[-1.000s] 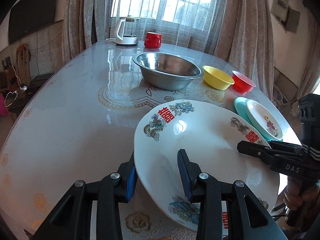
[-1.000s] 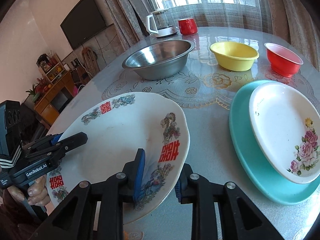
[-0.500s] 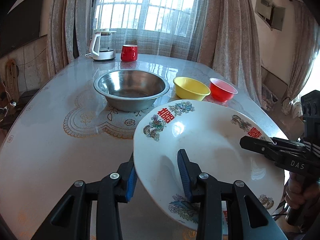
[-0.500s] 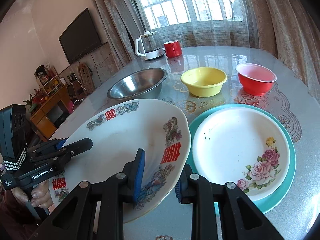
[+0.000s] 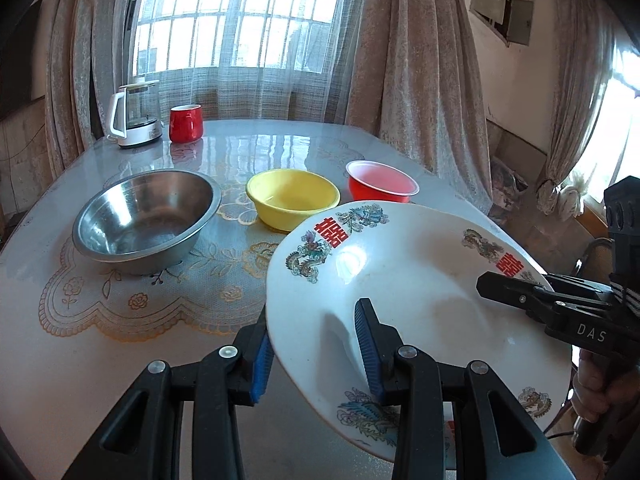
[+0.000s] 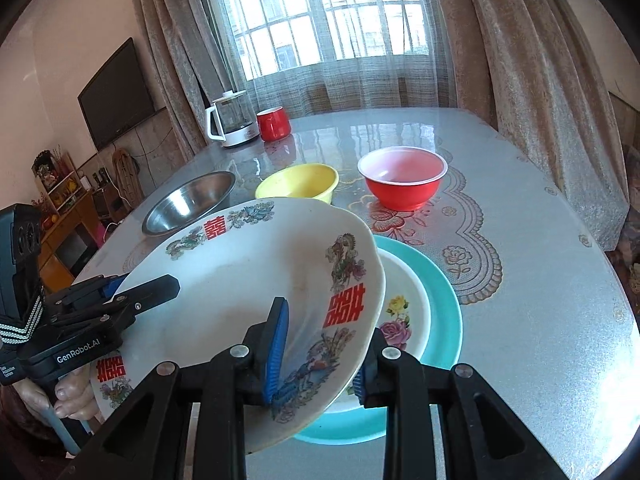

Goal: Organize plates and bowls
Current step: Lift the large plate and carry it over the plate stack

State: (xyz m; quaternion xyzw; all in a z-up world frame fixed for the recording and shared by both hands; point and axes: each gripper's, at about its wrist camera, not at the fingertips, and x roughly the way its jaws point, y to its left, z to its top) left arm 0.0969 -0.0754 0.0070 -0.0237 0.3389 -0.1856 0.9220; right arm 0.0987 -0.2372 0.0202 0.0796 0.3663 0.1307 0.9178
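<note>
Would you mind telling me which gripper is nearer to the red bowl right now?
Right. The right gripper clamps the big dragon plate's edge on the side facing the red bowl; the left gripper clamps the opposite edge, nearer the steel bowl.

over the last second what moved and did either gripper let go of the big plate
Neither let go: the left gripper and right gripper stay shut on the dragon plate, carried rightward until it overlaps the rose plate on the teal plate. Bowls, kettle and mug stayed put.
</note>
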